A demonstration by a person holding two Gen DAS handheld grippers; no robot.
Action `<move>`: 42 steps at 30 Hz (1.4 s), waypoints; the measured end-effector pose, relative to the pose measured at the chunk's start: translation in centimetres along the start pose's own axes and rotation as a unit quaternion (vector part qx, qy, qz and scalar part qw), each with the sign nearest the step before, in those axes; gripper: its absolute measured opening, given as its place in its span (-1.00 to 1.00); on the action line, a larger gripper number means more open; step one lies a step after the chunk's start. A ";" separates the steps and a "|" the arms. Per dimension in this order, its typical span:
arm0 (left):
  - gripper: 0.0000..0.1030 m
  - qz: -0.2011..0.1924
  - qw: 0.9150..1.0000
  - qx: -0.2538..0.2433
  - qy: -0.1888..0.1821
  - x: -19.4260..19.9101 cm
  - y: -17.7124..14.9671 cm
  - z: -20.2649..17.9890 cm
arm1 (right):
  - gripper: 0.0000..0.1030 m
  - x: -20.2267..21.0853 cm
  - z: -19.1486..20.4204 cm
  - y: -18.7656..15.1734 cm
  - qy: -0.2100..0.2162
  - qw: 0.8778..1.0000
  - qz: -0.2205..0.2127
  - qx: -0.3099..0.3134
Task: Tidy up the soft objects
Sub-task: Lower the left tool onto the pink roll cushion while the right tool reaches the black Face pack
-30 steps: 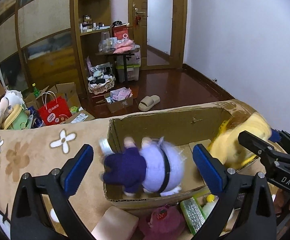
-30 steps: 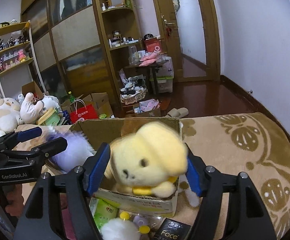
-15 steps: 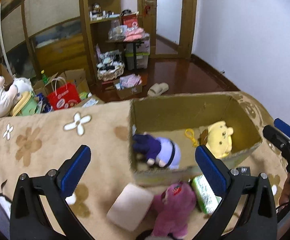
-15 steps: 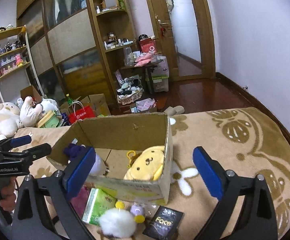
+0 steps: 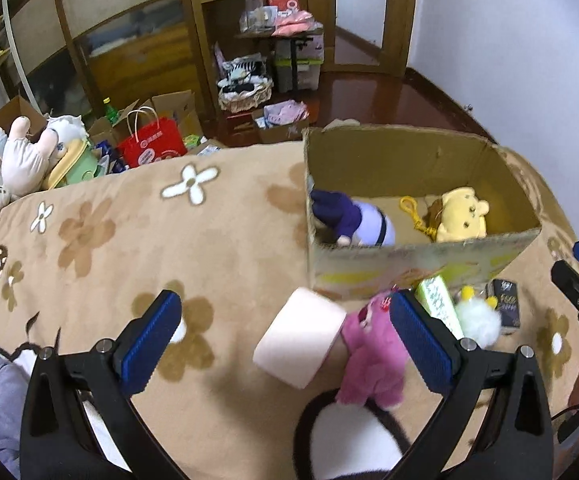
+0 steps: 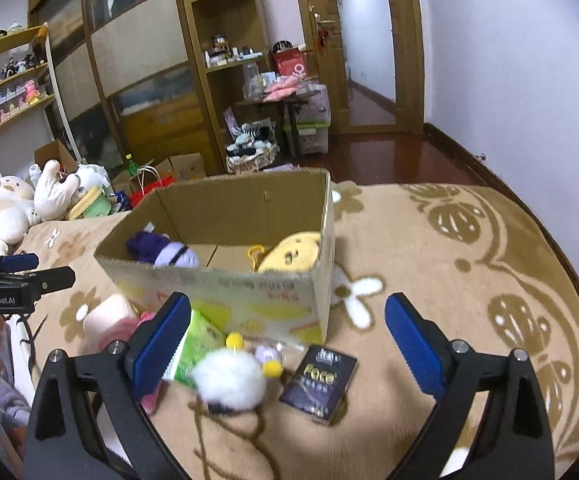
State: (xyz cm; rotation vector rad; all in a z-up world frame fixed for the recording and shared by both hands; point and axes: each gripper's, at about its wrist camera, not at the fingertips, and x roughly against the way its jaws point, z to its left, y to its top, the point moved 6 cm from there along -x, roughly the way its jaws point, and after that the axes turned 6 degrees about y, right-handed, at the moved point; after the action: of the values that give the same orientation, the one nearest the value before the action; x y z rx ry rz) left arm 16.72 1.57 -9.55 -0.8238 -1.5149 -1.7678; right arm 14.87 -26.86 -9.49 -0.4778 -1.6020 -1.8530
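An open cardboard box (image 5: 421, 258) (image 6: 225, 296) stands on the tan flowered blanket. Inside lie a purple plush (image 5: 353, 222) (image 6: 161, 250) and a yellow plush (image 5: 461, 220) (image 6: 293, 256). In front of the box lie a pink foam block (image 5: 299, 336), a pink plush (image 5: 371, 360), a white fluffy toy (image 5: 479, 322) (image 6: 229, 378), a green tissue pack (image 6: 195, 344) and a dark "Face" packet (image 6: 319, 382). My left gripper (image 5: 285, 344) is open and empty above the pink block. My right gripper (image 6: 289, 344) is open and empty above the white toy.
Large plush toys (image 5: 21, 156) (image 6: 5, 208) lie at the blanket's left edge. A red bag (image 5: 153, 142), boxes and a basket sit on the floor beyond. A black-rimmed white object (image 5: 349, 436) lies near me. Shelves and a door stand behind.
Both grippers let go of their plushes into the box, opened and pulled back toward me. The purple and yellow plushes now rest in the box.
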 end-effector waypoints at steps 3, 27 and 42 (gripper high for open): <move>0.99 0.010 1.000 -0.009 0.010 -0.2 -0.6 -0.1 | 0.98 0.1 -0.2 -1.0 -0.004 1.000 0.013 -0.007; 0.99 0.088 0.994 -0.057 0.031 -6.9 -2.4 -2.3 | 0.94 -3.8 -3.1 -3.6 -0.036 0.996 0.069 -0.048; 0.96 0.130 0.989 -0.053 0.037 -10.6 -3.7 -2.5 | 0.66 -7.3 -5.1 -6.1 -0.067 0.986 0.136 -0.074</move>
State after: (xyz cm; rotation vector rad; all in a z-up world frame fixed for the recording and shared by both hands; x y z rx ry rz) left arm 19.80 0.38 -20.58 -0.9507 -1.2143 -1.6760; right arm 16.82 -29.84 -19.74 -0.8596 -1.4066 -1.7667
